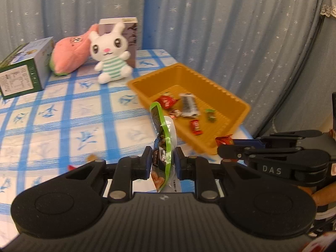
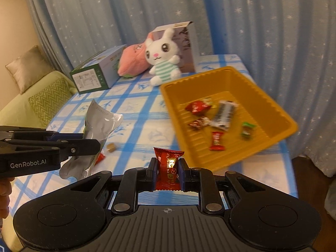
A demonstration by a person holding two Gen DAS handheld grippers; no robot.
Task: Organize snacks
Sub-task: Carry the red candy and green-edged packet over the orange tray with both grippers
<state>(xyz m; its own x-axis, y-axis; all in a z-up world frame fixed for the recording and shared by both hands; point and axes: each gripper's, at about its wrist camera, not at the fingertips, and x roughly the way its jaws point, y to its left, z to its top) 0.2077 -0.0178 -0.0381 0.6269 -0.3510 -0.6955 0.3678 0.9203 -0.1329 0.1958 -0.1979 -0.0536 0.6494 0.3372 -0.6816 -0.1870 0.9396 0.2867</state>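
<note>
**Both grippers loaded above table**

Left gripper (image 1: 162,161) is clenched on a green-edged silver foil snack pouch (image 1: 162,138), held upright. Right gripper (image 2: 168,171) grips a red foil-wrapped candy (image 2: 168,170). Orange plastic tray (image 2: 279,113) sits at 1 o'clock on the blue checked tablecloth (image 2: 147,130), holding five small wrapped snacks (image 2: 222,113).

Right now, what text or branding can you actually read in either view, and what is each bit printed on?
"DAS": on the right gripper arm, in the left wrist view.
"GenRobot.AI": on the left gripper arm, in the right wrist view.
Green box label: too small to read.
Green pouch and red snack in the jaws: print blurred.
Wrappers in the tray: unreadable.
</note>
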